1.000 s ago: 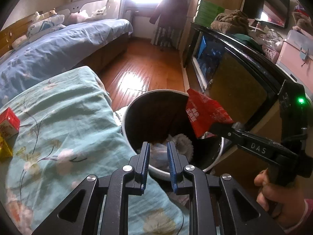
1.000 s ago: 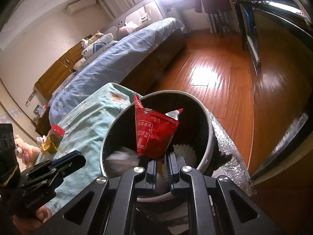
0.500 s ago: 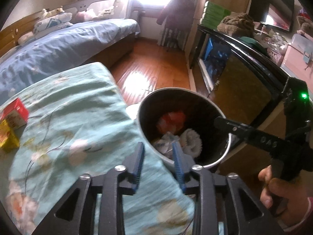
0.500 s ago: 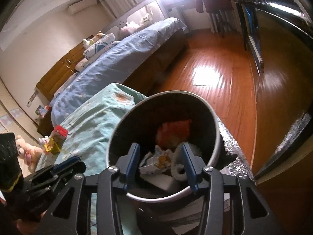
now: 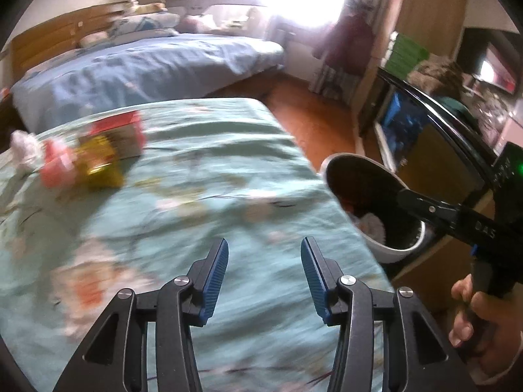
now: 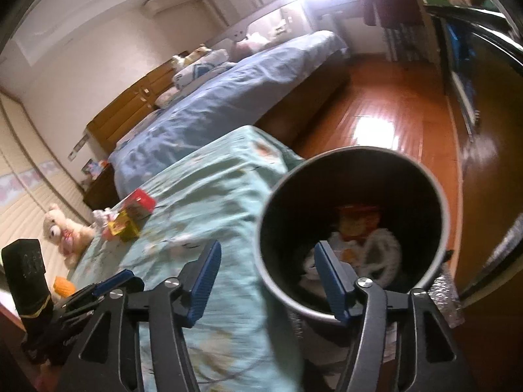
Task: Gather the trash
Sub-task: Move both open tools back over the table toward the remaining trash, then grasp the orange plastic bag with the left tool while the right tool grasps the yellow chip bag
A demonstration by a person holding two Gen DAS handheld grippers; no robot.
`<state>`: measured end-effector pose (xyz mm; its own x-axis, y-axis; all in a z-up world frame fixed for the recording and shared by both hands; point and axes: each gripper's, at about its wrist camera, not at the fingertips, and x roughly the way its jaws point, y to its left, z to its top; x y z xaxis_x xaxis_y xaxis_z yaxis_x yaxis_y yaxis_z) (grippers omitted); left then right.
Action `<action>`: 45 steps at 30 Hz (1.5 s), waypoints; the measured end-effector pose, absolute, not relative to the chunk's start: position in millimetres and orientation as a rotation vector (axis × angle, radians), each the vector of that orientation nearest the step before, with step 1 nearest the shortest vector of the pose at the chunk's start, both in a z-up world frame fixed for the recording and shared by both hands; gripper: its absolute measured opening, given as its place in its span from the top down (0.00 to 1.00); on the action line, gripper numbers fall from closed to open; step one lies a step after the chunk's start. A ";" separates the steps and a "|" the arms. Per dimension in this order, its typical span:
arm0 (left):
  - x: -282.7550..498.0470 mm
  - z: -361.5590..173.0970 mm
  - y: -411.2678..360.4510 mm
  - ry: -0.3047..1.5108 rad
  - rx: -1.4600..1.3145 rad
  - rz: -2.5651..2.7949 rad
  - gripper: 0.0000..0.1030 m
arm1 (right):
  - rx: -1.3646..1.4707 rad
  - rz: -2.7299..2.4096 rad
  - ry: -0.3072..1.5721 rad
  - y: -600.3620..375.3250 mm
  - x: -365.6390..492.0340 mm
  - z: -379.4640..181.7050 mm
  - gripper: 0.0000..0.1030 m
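A round trash bin (image 6: 356,228) stands on the floor beside the teal floral bedspread (image 5: 202,196); it holds a red wrapper (image 6: 358,220) and white paper (image 6: 382,258). The bin also shows in the left wrist view (image 5: 369,209). My right gripper (image 6: 266,276) is open and empty over the bin's near rim; its fingers (image 5: 425,205) reach over the bin. My left gripper (image 5: 264,261) is open and empty above the bedspread. On the bedspread's far left lie a red carton (image 5: 122,135), a yellow wrapper (image 5: 99,163), a pink wrapper (image 5: 55,163) and crumpled white tissue (image 5: 23,145).
A blue bed (image 5: 137,68) lies beyond. A black glass-fronted cabinet (image 5: 434,137) runs along the right, with wood floor (image 6: 385,124) between. A teddy bear (image 6: 62,232) and an orange item (image 6: 63,285) lie at the bedspread's left end.
The right gripper let the red wrapper fall into the bin and opened wide. The left gripper opened and swung left from the bin to over the bedspread; the view is blurred.
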<state>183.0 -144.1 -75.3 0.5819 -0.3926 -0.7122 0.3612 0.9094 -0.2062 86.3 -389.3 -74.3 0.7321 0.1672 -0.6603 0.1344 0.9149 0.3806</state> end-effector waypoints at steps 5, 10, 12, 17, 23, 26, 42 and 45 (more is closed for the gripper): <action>171.8 -71.7 -103.6 0.829 -0.079 -0.361 0.54 | 0.410 0.088 0.780 -356.1 97.9 -78.2 0.31; 165.4 -70.3 -69.9 0.832 -0.121 -0.294 0.54 | 0.382 0.153 0.805 -324.6 108.6 -83.4 0.29; 165.4 -70.1 -60.6 0.834 -0.134 -0.275 0.54 | 0.369 0.178 0.812 -312.3 113.4 -84.7 0.29; 169.3 -69.5 -35.8 0.834 -0.166 -0.227 0.54 | 0.345 0.220 0.824 -288.2 126.7 -86.7 0.28; 180.2 -70.2 -19.0 0.829 -0.185 -0.193 0.54 | 0.315 0.255 0.833 -269.2 144.2 -90.3 0.28; 186.0 -70.8 -11.8 0.823 -0.188 -0.179 0.53 | 0.302 0.266 0.840 -262.5 151.1 -93.6 0.28; 256.1 -76.4 12.3 0.822 -0.214 -0.133 0.53 | 0.298 0.327 0.871 -234.3 182.3 -104.7 0.28; 271.4 -79.4 13.4 0.822 -0.217 -0.150 0.54 | 0.299 0.331 0.872 -229.7 184.5 -105.1 0.28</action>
<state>271.4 13.4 -79.4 0.6722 -0.2154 -0.7084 0.0480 0.9674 -0.2486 184.5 -229.7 -105.1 0.5984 0.4014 -0.6934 -0.1605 0.9080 0.3871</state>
